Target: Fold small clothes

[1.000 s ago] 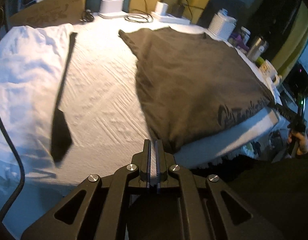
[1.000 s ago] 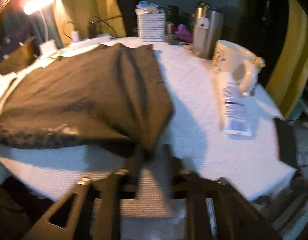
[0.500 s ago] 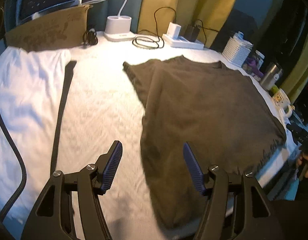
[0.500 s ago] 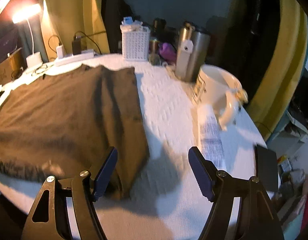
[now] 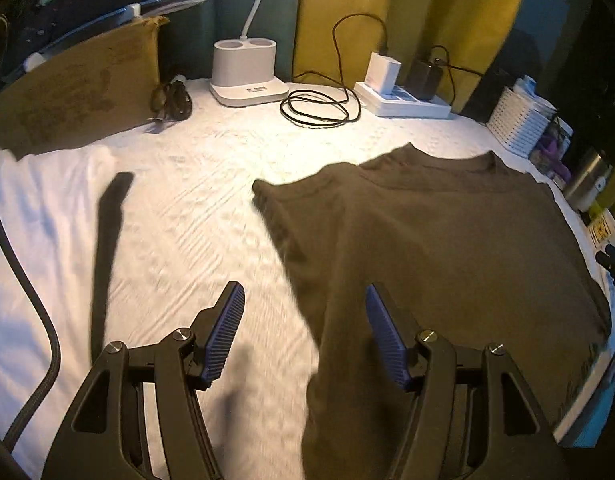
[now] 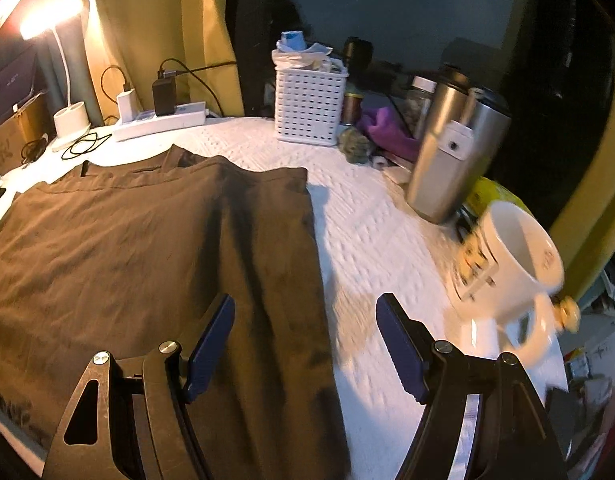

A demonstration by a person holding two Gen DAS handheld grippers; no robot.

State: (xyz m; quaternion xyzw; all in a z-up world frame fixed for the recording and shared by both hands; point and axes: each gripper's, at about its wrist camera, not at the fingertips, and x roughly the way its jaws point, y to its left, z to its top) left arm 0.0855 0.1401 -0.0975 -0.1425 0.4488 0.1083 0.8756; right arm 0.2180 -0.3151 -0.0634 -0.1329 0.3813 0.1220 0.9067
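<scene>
A dark brown T-shirt [image 5: 435, 248] lies spread flat on the white bedcover [image 5: 195, 216], collar toward the far side. My left gripper [image 5: 305, 320] hovers open over the shirt's left edge, with nothing between its blue pads. In the right wrist view the same T-shirt [image 6: 139, 248] fills the left half, and my right gripper [image 6: 305, 332] stands open above its right edge and the white bedcover [image 6: 367, 240], holding nothing.
A white garment [image 5: 35, 216] and a dark strap [image 5: 107, 240] lie at the left. Lamp base [image 5: 245, 70], coiled cable [image 5: 319, 108] and power strip [image 5: 403, 100] line the back. White basket [image 6: 307, 108], steel tumblers [image 6: 455, 160] and a white mug [image 6: 515, 264] crowd the right edge.
Both grippers opened, letting go of the shirt's near hem, and moved forward over the shirt toward its collar end. The shirt now lies flat.
</scene>
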